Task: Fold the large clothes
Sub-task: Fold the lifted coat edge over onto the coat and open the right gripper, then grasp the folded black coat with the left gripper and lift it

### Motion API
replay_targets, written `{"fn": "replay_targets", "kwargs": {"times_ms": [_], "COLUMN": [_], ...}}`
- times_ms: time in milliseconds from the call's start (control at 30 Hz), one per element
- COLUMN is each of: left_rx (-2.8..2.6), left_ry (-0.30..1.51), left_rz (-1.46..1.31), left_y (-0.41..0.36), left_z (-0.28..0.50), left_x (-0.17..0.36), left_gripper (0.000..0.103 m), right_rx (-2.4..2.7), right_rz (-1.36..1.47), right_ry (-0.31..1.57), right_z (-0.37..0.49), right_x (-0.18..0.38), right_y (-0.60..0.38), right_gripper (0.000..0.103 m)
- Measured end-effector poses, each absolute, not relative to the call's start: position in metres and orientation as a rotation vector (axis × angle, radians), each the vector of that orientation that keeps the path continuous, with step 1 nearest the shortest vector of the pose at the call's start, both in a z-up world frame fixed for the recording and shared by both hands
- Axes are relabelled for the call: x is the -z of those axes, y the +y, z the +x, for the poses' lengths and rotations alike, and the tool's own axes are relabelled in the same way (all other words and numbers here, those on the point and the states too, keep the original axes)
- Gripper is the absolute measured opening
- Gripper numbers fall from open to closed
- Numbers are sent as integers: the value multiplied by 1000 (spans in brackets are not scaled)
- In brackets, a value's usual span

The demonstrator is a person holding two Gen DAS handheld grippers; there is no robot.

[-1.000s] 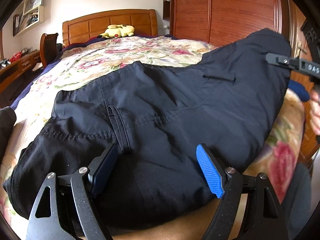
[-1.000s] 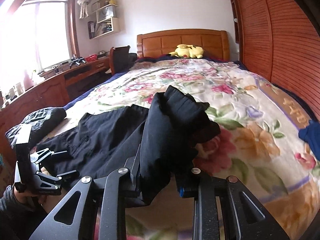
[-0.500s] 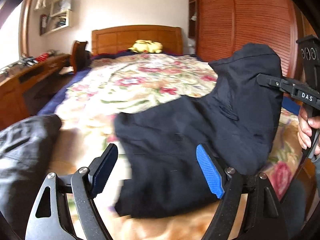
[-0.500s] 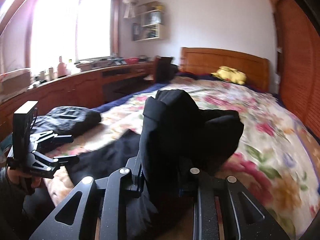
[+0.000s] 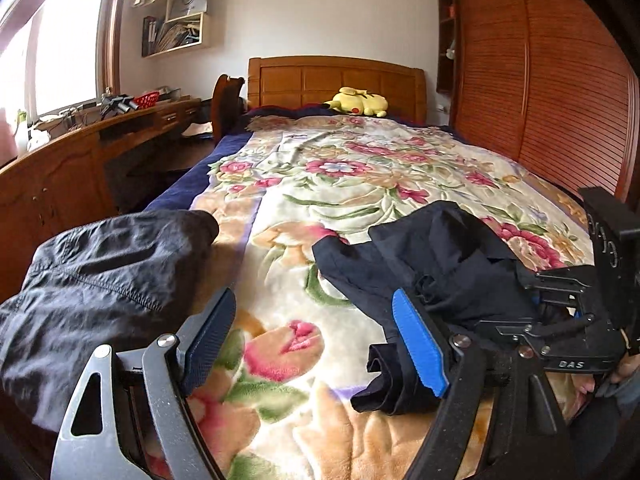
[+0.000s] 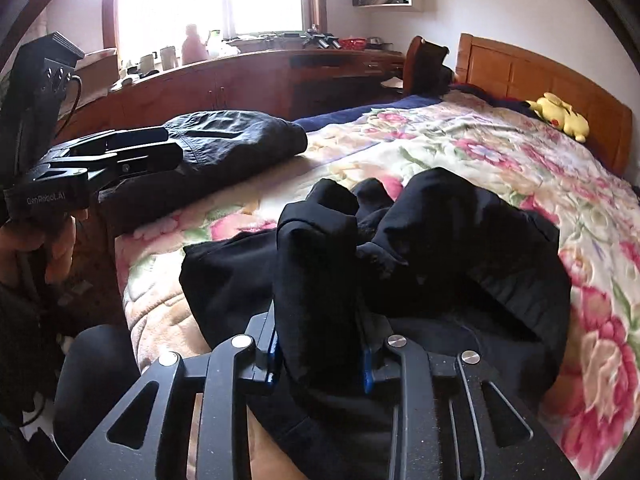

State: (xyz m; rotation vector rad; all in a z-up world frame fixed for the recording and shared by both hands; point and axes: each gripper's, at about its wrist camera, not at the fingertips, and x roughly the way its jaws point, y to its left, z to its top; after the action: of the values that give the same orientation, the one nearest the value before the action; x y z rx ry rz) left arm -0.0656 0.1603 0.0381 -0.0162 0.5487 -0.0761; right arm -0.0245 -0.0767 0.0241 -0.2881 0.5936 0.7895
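Note:
A dark navy garment (image 5: 436, 264) lies bunched on the floral bedspread at the near right of the left wrist view. My right gripper (image 6: 320, 356) is shut on a thick fold of this garment (image 6: 460, 248) and holds it just above the bed. It also shows in the left wrist view (image 5: 560, 312), clamped on the cloth. My left gripper (image 5: 316, 336) is open and empty over bare bedspread, left of the garment. It also shows in the right wrist view (image 6: 132, 148).
A second dark grey garment (image 5: 100, 280) lies folded at the bed's near left corner. A wooden desk (image 5: 80, 152) runs along the left wall, a wardrobe (image 5: 560, 80) on the right. A yellow plush toy (image 5: 358, 102) sits by the headboard.
My left gripper has come off the garment and swung left, now over bare bedspread. My right gripper has carried the gathered garment down and left, bunching it into a smaller heap.

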Motion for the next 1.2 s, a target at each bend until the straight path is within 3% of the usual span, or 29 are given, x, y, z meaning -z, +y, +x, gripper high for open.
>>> {"fn": "replay_targets", "kwargs": {"times_ms": [167,267,800,833,900,1000,1200], "left_rx": [92,108,338,361,381,392,359], "left_ry": [549,541,521,536,565,605,670], "left_rz": [-31,-22,50,59,78,105,61], "left_y": [159,151,66,60,51,44,63], "left_z": [-63,-63,-41,-39,-37,-39,-42], "left_x": [-34,-38,-57,-52,-44,-28,-11], "left_gripper": [81,81,81,79,64,49,45], "right_rx": [-826,-825,-461,-455,-442,-430,-421], "right_rz": [-209,-184,-190,-183,-176,-180,-188], "right_ry": [619,595,485,493,505,513,522], "right_z": [-14,-22,-42,-43,-39,-32,-16], "right_x": [-42,-50,-41,-37,-33,-37,-42], "right_y": [-89,-103,-201,-204,-206,-208,-216], "right_gripper": [57,62,62,62,62,62,62]}}
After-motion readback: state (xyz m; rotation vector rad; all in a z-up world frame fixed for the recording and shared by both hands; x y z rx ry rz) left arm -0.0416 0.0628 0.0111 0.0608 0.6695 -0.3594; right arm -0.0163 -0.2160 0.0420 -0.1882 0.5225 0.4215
